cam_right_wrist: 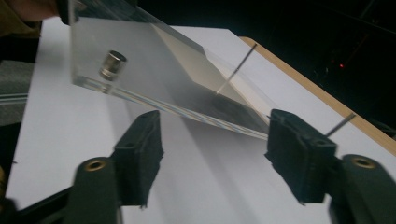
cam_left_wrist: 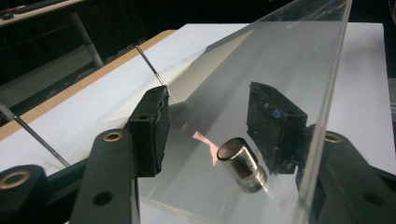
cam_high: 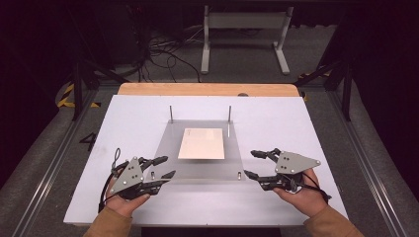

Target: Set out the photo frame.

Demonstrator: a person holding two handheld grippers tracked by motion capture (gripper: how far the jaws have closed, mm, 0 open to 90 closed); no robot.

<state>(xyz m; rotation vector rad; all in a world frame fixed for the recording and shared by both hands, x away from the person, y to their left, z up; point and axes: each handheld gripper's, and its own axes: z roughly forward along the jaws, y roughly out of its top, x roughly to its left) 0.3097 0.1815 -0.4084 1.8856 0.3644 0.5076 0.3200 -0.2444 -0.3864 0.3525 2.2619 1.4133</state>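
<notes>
Both tongs stand with jaws apart at the near corners of a clear acrylic plate (cam_high: 197,168) on my white tabletop (cam_high: 276,113). My left tongs (cam_high: 165,168) straddle the plate's near left edge: in the left gripper view one jaw sits above the sheet and the other shows through it from below, with a gap on each side, so nothing is clamped. A short metal cylinder (cam_left_wrist: 242,163) stands on the plate between those jaws. My right tongs (cam_high: 253,163) sit just off the near right corner, and in the right gripper view the plate's edge hangs tilted beyond the open jaws, clear of both. A pale card (cam_high: 201,143) lies under the plate near its middle. Two thin metal pins (cam_high: 171,114) rise at the plate's far corners.
</notes>
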